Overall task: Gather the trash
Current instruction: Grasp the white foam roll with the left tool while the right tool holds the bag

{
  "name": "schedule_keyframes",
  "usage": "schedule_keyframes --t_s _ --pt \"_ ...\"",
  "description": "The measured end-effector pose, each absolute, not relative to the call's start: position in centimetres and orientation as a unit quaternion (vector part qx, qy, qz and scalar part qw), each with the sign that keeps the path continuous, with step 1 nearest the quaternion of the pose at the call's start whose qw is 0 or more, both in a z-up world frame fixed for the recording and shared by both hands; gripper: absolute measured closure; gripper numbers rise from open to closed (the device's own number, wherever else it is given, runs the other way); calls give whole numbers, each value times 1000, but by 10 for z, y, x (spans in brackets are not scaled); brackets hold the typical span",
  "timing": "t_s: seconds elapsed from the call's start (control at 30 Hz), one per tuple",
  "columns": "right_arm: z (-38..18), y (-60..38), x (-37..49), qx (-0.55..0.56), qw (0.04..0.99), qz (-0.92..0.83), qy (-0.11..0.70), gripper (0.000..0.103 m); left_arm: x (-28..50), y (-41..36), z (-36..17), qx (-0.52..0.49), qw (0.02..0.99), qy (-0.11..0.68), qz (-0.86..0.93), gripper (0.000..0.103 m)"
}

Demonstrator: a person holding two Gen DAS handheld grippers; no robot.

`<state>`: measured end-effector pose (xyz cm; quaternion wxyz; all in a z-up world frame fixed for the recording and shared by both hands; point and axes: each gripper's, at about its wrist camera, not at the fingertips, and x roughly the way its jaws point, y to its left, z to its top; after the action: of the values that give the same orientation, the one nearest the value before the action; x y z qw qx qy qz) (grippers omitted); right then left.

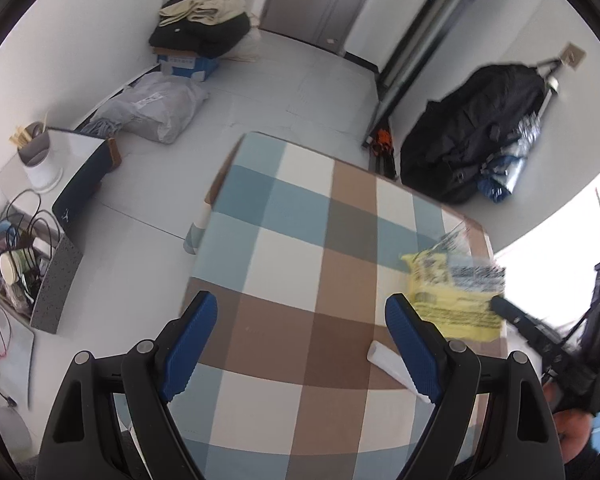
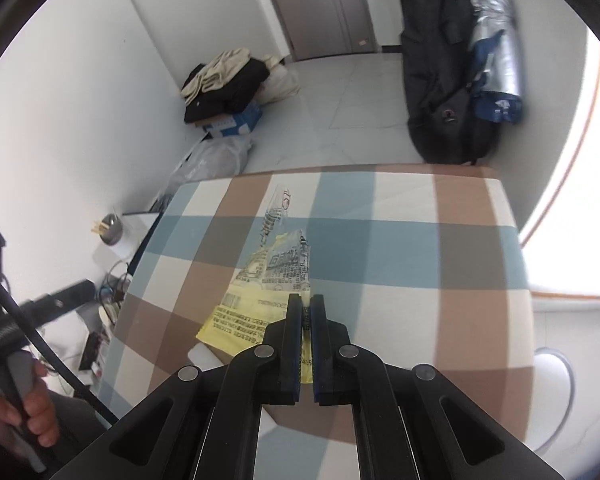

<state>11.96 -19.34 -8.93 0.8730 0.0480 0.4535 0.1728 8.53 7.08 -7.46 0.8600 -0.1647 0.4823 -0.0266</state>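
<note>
Pointing away lengthwise, yellow wrapper (image 2: 260,304) sits clamped in right gripper (image 2: 305,308).

The wrapper (image 2: 260,304) is lying on the table (image 2: 420,240), a white stick (image 1: 388,360) sitting just beside its near edge.

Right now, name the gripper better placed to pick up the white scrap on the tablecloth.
Left. The left gripper is open above the tablecloth with the white scrap beside it; the right gripper is shut on the yellow wrapper.
</note>
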Motion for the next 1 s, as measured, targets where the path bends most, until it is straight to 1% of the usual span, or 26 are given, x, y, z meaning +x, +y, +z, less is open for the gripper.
schedule_keyframes --t_s 0.1,0.27,0.43,0.67,0.7,0.73,0.8,0.83,0.87,0.9,0.97,1.0 --pt "-76 -213 106 58 881 168 439 100 84 52 -79 -147 853 497 -65 20" --pt "-59 -244 83 74 889 162 421 100 82 12 -83 -68 857 500 -108 19" --pt "-53 -270 64 89 894 151 411 100 91 -2 -102 -63 833 535 -128 20" --pt "-53 -299 41 112 899 141 398 100 92 -16 -114 -42 834 537 -122 20" --pt "-54 -303 39 119 899 140 397 100 92 -20 -117 -27 834 538 -119 23" --pt "-54 -306 36 124 899 139 396 100 92 -23 -120 -14 832 541 -118 29" --pt "-54 -309 31 128 900 141 393 100 93 -28 -125 -7 825 551 -124 34" --pt "-53 -310 29 128 900 144 390 100 93 -29 -128 -8 822 555 -127 37" --pt "-52 -311 27 126 902 146 386 100 92 -31 -128 -2 824 553 -122 37" --pt "-50 -312 25 124 904 147 383 100 91 -35 -128 11 827 549 -121 41" --pt "-50 -315 21 125 905 149 378 100 88 -43 -129 42 830 544 -115 43" --pt "-50 -317 19 128 905 150 376 100 86 -46 -129 48 833 539 -117 48"
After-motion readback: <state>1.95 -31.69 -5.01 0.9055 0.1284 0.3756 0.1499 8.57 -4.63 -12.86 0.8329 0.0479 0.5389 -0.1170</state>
